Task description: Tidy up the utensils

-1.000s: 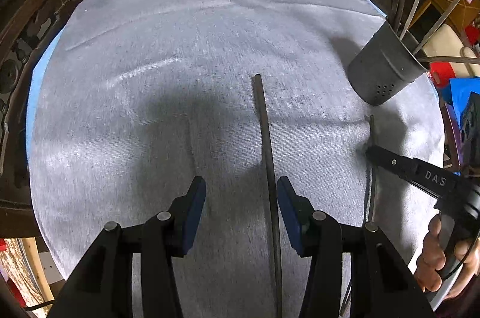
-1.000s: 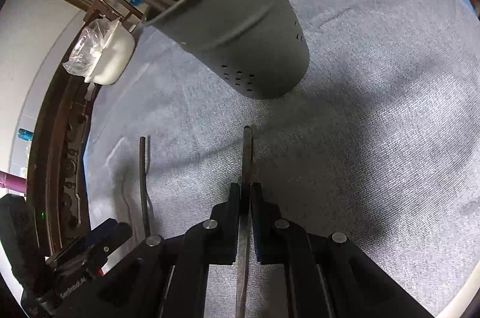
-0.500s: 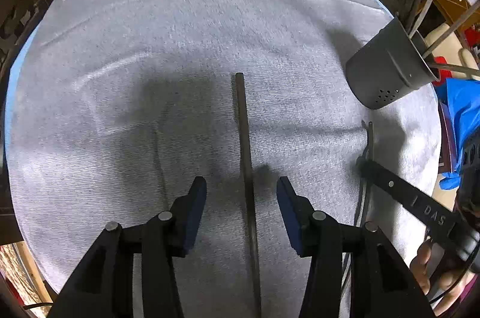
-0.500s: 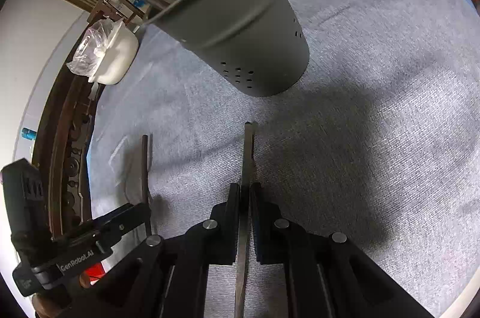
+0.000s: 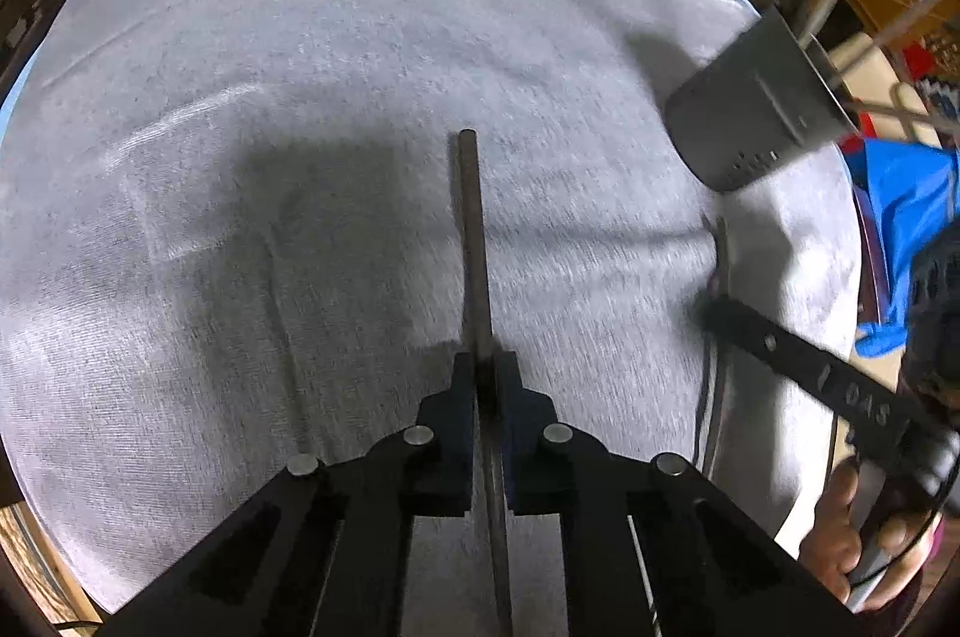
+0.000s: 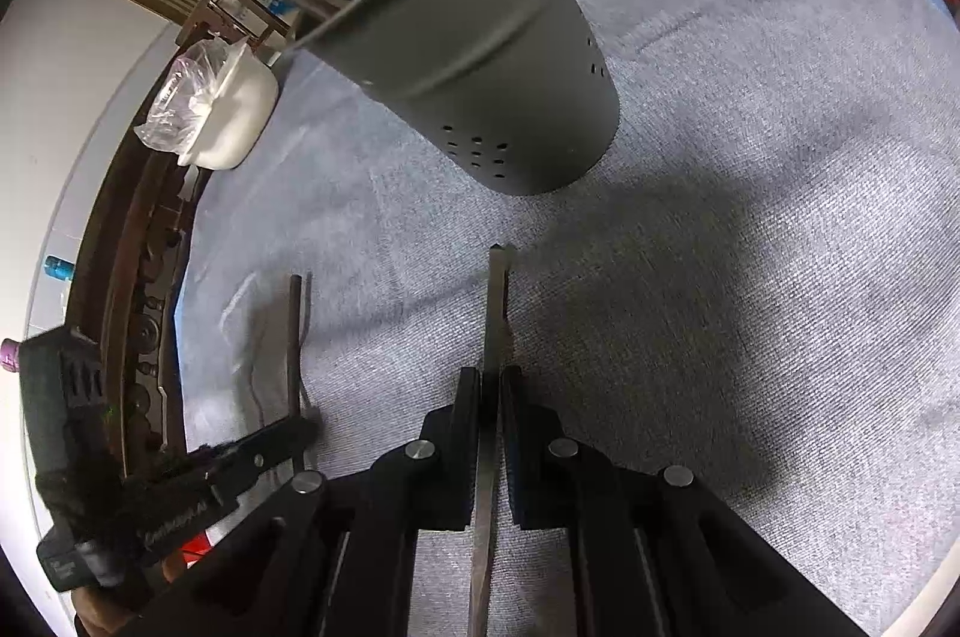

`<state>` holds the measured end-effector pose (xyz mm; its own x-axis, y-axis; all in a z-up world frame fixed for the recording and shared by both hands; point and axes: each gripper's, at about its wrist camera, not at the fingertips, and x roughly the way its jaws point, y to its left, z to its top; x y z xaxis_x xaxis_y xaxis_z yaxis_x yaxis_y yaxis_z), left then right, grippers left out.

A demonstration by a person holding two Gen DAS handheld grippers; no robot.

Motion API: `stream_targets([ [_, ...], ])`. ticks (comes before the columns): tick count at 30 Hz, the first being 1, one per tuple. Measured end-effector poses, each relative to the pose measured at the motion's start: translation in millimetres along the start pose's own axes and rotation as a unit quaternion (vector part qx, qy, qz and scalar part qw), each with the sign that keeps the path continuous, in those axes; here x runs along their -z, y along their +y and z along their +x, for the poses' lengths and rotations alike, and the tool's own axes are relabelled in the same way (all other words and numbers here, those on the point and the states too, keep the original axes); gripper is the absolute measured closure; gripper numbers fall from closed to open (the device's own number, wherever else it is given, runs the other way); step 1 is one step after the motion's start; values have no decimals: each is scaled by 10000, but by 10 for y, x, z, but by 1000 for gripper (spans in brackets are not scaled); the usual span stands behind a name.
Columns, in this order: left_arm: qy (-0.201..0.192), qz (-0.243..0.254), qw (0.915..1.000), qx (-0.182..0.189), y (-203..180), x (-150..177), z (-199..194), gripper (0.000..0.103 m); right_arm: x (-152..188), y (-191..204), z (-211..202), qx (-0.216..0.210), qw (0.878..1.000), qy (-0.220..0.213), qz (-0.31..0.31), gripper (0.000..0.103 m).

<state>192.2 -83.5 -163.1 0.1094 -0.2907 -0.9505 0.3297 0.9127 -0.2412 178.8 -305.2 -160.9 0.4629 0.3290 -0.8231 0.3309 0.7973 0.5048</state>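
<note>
Grey cloth (image 5: 360, 54) over round table. Dark rod-like utensil (image 5: 471, 229) on cloth, clamped by left gripper (image 5: 487, 379), jaws just closed. Flat metal utensil (image 6: 497, 313) clamped by right gripper (image 6: 491, 397), tip near grey holder (image 6: 498, 66) with more utensils inside.
</note>
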Motion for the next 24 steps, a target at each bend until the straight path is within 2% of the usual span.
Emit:
stream_targets([
  [4,41,128,9999,-102,-53,116,-16,95,-7,1,3,-6,10000,-8,14,92],
  [10,-104,338,9973,-645,-232,141,-59,94,-8,23,12,64,10000,-30,-39,92],
  [12,-197,428,9957,-797,-254,130,-109,90,-12,20,13,61,10000,-26,-37,92],
  [14,-288,482,9940,-935,-349,127,-138,73,-16,22,14,76,10000,-24,-44,92],
  [15,-363,526,9925,-1041,-379,127,-152,71,-17,26,14,93,9999,-25,-55,92],
  [24,-494,626,9886,-1274,-386,110,-167,71,-24,79,30,242,9995,-54,-183,92],
])
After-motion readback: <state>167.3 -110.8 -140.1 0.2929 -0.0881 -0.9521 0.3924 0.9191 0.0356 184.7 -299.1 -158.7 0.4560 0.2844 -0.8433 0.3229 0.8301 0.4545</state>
